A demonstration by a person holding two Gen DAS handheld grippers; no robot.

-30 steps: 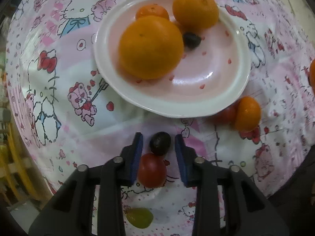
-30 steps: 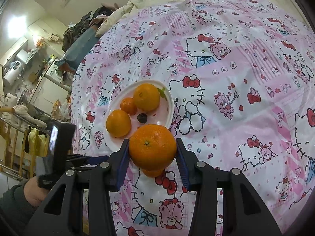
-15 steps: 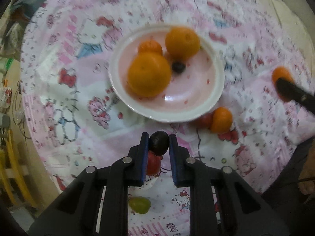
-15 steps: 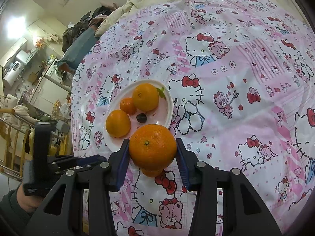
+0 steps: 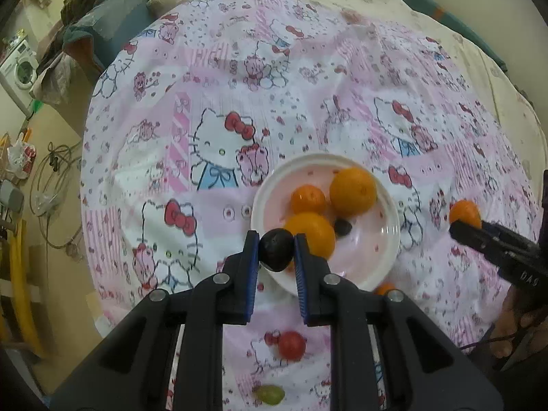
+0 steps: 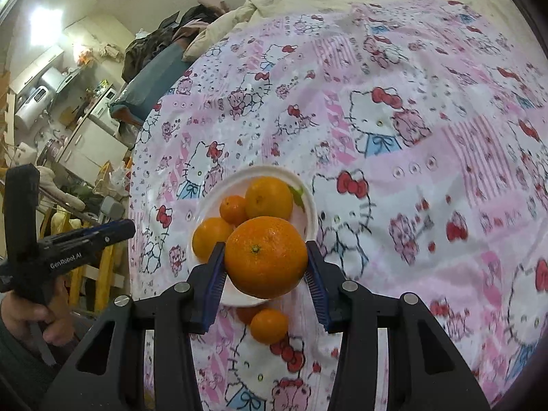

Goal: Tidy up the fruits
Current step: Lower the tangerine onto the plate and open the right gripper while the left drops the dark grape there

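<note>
In the left wrist view, the left gripper (image 5: 276,253) is clamping a dark grape (image 5: 276,249) over the near rim of the plate (image 5: 383,263), which is holding three oranges and another grape; a tomato (image 5: 291,345) is lying nearer. In the right wrist view, the right gripper (image 6: 266,267) is gripping an orange (image 6: 266,257) above the plate's (image 6: 308,205) near edge.
</note>
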